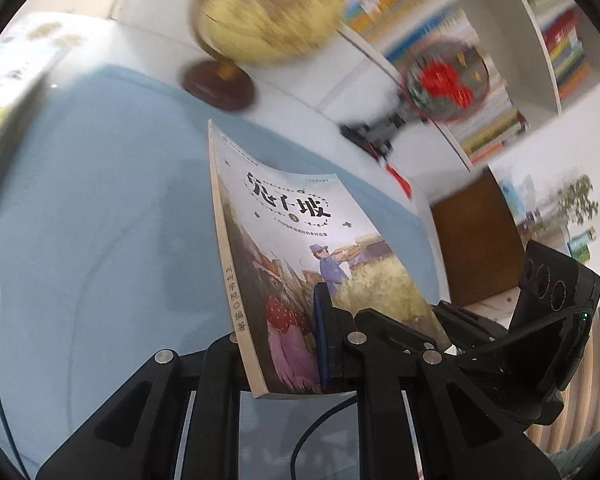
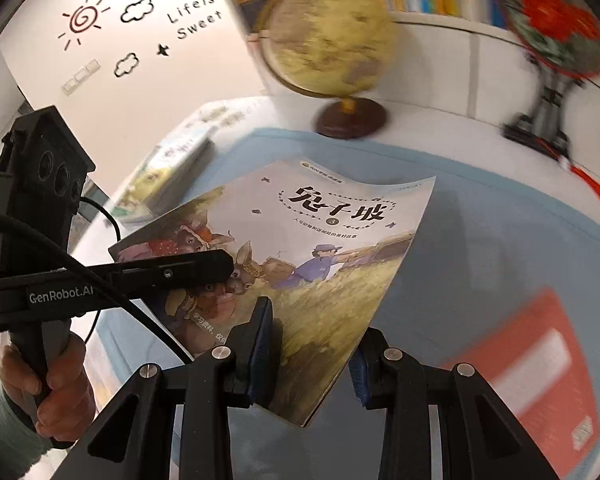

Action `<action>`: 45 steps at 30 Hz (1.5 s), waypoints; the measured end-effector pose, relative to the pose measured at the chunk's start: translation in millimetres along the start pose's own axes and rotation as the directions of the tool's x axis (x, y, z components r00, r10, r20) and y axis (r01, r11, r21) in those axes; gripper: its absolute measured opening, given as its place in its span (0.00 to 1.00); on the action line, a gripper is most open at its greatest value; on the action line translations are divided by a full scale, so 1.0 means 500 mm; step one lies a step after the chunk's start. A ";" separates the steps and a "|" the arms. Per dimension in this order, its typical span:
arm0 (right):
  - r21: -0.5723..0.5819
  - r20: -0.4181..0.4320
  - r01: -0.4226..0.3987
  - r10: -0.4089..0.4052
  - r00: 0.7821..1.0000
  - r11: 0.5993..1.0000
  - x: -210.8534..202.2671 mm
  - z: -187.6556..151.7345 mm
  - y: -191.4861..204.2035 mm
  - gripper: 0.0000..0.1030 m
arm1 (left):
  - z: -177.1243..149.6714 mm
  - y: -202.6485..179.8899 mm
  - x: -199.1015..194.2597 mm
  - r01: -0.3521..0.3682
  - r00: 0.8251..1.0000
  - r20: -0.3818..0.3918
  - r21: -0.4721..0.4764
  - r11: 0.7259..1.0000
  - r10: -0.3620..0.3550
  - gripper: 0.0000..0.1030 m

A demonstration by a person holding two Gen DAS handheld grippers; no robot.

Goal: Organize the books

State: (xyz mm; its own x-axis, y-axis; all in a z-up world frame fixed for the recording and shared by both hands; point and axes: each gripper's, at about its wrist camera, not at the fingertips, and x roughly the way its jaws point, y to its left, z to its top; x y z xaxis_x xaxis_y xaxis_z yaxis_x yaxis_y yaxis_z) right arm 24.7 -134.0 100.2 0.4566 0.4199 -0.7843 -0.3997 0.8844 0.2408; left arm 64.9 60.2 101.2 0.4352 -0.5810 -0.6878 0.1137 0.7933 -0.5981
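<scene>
The left hand-held gripper [image 1: 288, 344] is made of matte black plastic, with angular fingers that have triangular cut-outs. Round silver screws sit on the joints. Its pad [image 1: 322, 340] is dark blue. A thin black cable runs under the body.

The right hand-held gripper [image 2: 312, 356] has the same black frame, silver screws and ribbed blue pads [image 2: 262, 354].

Seen from the right wrist camera, the left unit has a black block with 3 round lenses, a pistol handle and white lettering "GenRobot.AI". Black cables hang from it. The left hand [image 2: 56, 392] has a light grey-green knitted sleeve cuff.
</scene>
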 end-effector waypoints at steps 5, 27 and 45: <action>-0.050 0.016 -0.067 0.068 0.998 0.996 0.084 0.091 0.144 0.34 | 0.065 0.130 -0.112 -0.050 0.994 0.091 -0.042 0.998 0.054 0.12; -0.109 -0.112 -0.131 0.119 0.987 0.985 0.464 0.295 0.442 0.37 | 0.187 0.540 -0.200 -0.184 0.973 0.082 -0.292 0.939 0.217 0.27; -0.210 -0.166 -0.063 0.027 0.986 0.976 0.487 0.262 0.469 0.58 | 0.112 0.579 -0.273 -0.326 0.921 0.085 -0.366 0.872 0.380 0.28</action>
State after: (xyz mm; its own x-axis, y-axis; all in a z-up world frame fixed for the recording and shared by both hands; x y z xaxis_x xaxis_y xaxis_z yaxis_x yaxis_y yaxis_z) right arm 146.0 202.1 40.6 0.3075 0.4045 -0.8613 -0.5858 0.7937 0.1637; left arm 88.7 379.2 45.1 0.5203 -0.2181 -0.8257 -0.3697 0.8140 -0.4480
